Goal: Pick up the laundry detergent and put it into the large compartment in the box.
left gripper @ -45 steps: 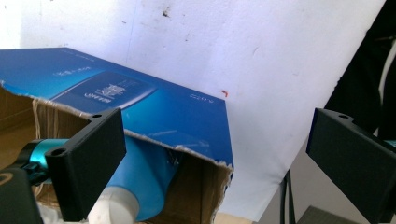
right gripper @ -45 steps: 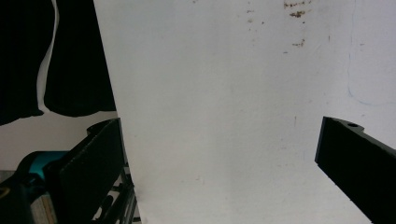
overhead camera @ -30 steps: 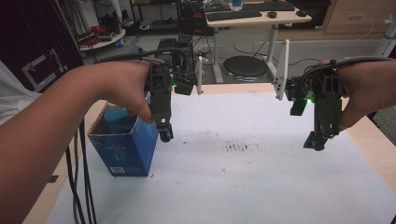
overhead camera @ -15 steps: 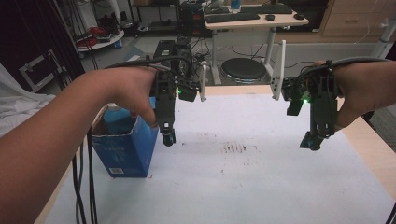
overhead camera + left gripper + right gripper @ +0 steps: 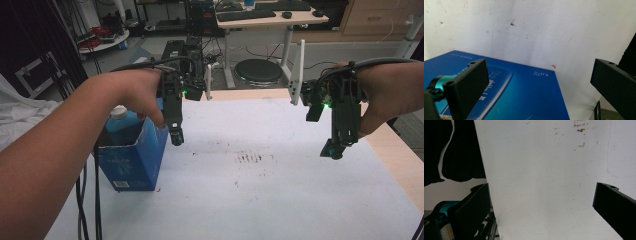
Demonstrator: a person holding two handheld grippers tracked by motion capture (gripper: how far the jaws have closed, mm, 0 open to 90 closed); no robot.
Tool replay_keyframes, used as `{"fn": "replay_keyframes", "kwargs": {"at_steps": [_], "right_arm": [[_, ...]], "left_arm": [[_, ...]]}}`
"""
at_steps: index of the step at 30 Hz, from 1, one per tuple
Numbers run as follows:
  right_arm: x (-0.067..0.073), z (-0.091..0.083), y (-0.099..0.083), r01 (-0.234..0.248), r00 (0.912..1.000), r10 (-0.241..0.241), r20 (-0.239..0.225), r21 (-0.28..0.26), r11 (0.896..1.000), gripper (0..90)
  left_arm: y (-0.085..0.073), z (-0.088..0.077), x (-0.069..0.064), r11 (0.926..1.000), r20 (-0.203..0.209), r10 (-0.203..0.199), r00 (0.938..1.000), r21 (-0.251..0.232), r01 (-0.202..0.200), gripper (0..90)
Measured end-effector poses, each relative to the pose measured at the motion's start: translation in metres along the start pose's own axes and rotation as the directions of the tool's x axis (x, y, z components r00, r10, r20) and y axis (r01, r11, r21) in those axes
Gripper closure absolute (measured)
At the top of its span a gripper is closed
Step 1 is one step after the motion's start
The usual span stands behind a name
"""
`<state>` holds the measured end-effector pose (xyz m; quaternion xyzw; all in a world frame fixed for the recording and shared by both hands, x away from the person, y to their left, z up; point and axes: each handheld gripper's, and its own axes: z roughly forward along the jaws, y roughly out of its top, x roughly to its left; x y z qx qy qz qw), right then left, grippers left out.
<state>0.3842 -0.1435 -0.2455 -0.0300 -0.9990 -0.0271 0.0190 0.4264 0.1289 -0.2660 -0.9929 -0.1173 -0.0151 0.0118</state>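
White paper covers the counter [image 5: 280, 200], with a smudge of dark marks [image 5: 255, 158] near its middle, and behind it stands an office desk with keyboards. Left of those marks stands an open blue box [image 5: 132, 162] with a blue bottle [image 5: 120, 125] upright inside it, white cap on top.

The left gripper [image 5: 176, 137] hangs just right of the box's top edge, pointing down. In the left gripper view its two black fingers [image 5: 469, 85] stand wide apart, released, with nothing between them; the box's blue face [image 5: 524, 97] lies below and between them, and I cannot tell whether the near finger brushes it.

The right gripper [image 5: 334, 150] hovers well to the right of the marks, above bare paper near the counter's edge. In its own view its fingers [image 5: 474, 207] are spread just as wide, holding nothing and touching nothing.
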Motion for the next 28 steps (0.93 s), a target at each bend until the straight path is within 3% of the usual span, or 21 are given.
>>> {"fn": "replay_keyframes", "kwargs": {"at_steps": [28], "right_arm": [[-0.0011, 0.0024, 0.0017, 0.004, 1.0, -0.004, -0.002, 0.01, 1.0, 0.8]], "left_arm": [[0.0005, -0.0033, -0.0028, 0.9995, -0.011, 0.025, 0.9996, -0.018, -0.025, 1.7]]}}
